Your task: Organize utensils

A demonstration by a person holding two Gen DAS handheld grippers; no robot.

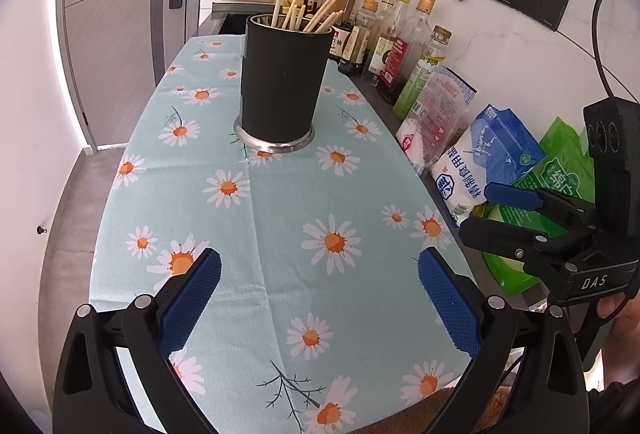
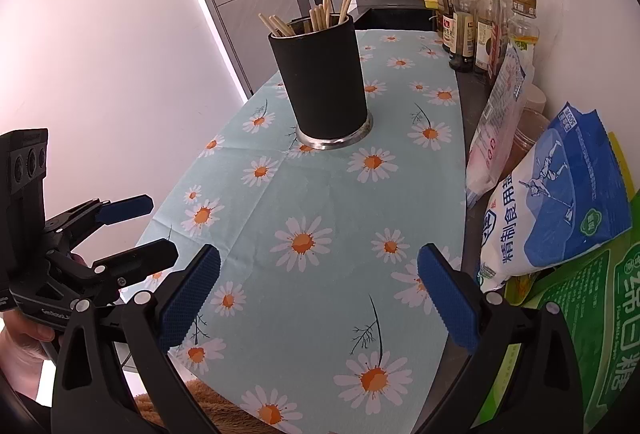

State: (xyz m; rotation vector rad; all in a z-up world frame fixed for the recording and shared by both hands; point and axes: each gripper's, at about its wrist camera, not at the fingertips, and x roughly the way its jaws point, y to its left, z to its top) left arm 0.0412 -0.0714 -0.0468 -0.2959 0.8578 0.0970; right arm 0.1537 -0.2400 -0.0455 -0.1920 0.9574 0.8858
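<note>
Black cylindrical utensil holder with a steel base ring [image 1: 280, 90], upright toward the counter's far end on the daisy-print pale-blue cloth [image 1: 280, 234]; pale wooden chopsticks [image 1: 316, 20] stand inside it (tips splayed). Left gripper [image 1: 319, 298] and right gripper [image 2: 319, 296]: fingers spread, holding nothing, over the near edge.

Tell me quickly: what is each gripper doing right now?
Left gripper: open, holding nothing.
Right gripper: open, holding nothing.

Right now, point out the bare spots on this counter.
Free: the daisy cloth between the black chopstick holder and both open grippers, also left of the holder. Crowded: the right edge, packed with bottles and bags.
</note>
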